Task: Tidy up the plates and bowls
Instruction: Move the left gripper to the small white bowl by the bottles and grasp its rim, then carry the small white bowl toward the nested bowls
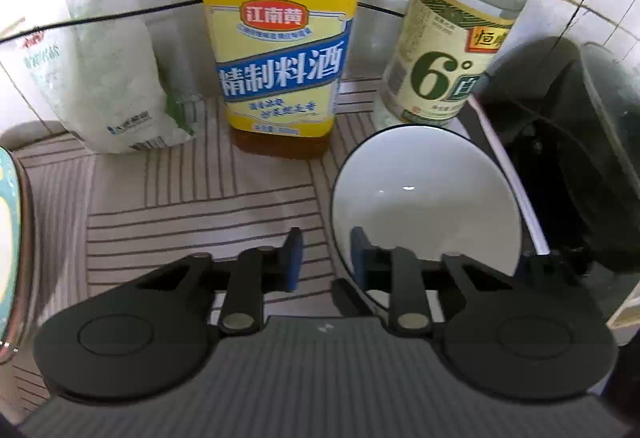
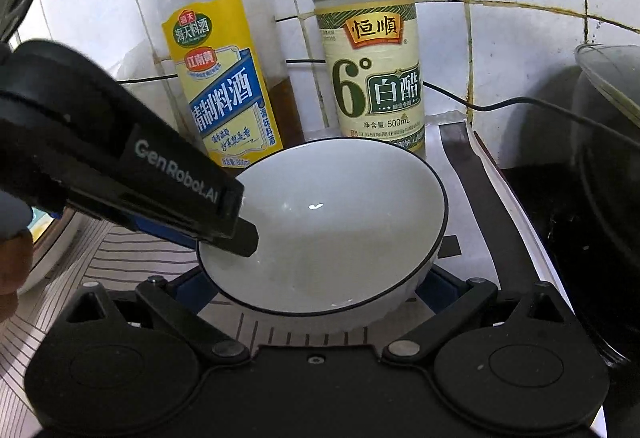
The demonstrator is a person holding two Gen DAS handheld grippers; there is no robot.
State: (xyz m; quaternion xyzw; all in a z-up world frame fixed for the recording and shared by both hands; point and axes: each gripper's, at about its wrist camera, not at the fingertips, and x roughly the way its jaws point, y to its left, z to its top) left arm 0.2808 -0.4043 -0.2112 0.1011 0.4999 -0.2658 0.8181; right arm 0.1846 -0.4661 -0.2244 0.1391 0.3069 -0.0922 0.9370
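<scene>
Gripper (image 2: 224, 214) (GenRobot.AI) at bowl (image 2: 332, 222)

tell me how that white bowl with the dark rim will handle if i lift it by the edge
The white bowl looks glazed and glossy, so probably slick between the pads. It seems to be ceramic: likely stiff, fairly heavy and chippable. The left hand-held gripper straddles one rim edge, so it may tilt; the vinegar bottle stands close behind.
</scene>
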